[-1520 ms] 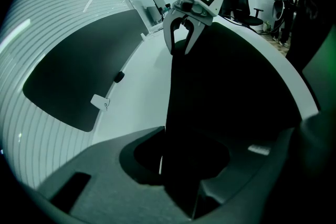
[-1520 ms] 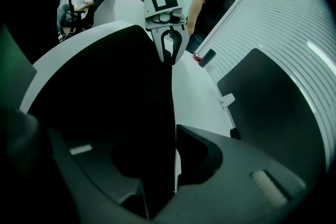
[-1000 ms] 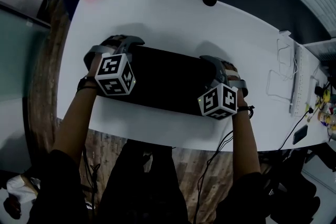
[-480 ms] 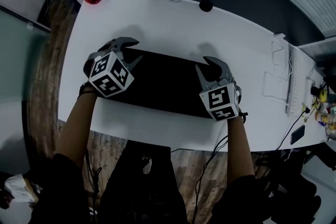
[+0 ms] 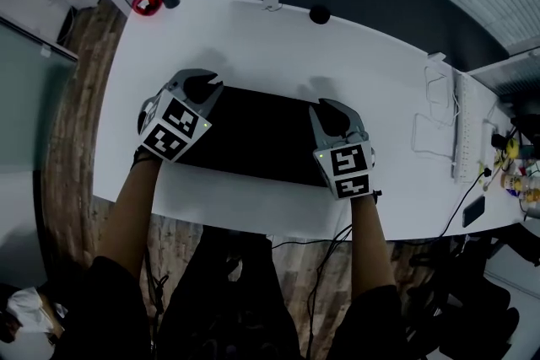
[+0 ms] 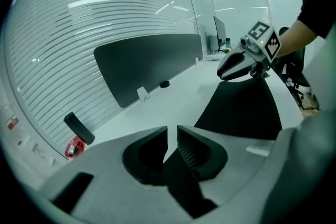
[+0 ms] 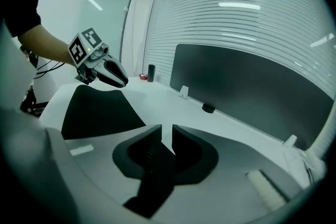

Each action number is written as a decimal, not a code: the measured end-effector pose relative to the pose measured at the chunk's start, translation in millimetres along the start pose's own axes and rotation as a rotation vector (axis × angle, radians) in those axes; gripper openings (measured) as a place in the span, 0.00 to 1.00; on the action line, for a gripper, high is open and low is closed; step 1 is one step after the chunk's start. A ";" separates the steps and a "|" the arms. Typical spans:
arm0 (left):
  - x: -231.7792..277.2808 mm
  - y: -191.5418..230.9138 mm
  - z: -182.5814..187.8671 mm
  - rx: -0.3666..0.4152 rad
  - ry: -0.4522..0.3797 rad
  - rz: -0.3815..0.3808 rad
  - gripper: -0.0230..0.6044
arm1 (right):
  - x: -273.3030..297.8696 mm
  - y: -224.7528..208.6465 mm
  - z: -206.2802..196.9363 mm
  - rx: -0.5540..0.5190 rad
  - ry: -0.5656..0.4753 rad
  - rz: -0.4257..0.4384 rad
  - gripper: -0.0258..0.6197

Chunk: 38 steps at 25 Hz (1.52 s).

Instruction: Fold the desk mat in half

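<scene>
While the left gripper (image 5: pixel 205 82) and right gripper (image 5: pixel 327 109) pinch the desk mat (image 5: pixel 253 135) by its upper corners, the fold is only starting.
The mat lies at frame centre on the table (image 5: pixel 278 38). Raise the 2 corners evenly, I judge, and carry them toward the lower edge so the halves line up. Both pairs of jaws have just been closing; now narrow, each nips a corner.

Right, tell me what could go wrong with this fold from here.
Both tools' jaws have just been closing with desk mat corners between them. The left tool and right tool pinch only thin edges, so a corner may slip free as it lifts. If one side leads, the fold could come out skewed.
</scene>
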<state>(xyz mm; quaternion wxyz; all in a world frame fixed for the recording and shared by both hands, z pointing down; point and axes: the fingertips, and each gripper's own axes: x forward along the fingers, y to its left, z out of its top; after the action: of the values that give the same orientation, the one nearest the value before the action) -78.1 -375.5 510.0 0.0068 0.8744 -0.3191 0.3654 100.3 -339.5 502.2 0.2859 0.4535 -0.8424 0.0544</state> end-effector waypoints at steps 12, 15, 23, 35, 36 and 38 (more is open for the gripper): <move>-30.7 -17.4 15.5 -0.045 -0.049 0.035 0.03 | -37.0 6.2 10.0 0.166 -0.090 -0.060 0.06; -40.1 -21.8 18.9 -0.068 -0.067 0.048 0.03 | -46.8 10.0 13.0 0.204 -0.114 -0.070 0.06; -67.9 -34.6 29.5 -0.119 -0.117 0.069 0.03 | -74.9 21.2 22.8 0.253 -0.162 -0.103 0.06; -124.7 -55.7 64.6 -0.129 -0.212 0.133 0.03 | -133.4 31.7 59.1 0.258 -0.269 -0.157 0.05; -129.2 -57.6 67.2 -0.123 -0.214 0.139 0.03 | -138.1 33.5 62.0 0.259 -0.275 -0.159 0.05; -137.5 -61.0 72.3 -0.110 -0.219 0.150 0.03 | -147.3 37.0 67.4 0.264 -0.291 -0.162 0.05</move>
<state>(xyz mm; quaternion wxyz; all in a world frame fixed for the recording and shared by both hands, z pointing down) -70.7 -268.6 382.1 -0.0072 0.8810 -0.4019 0.2493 104.4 -233.7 374.3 0.1028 0.5563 -0.8211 0.0753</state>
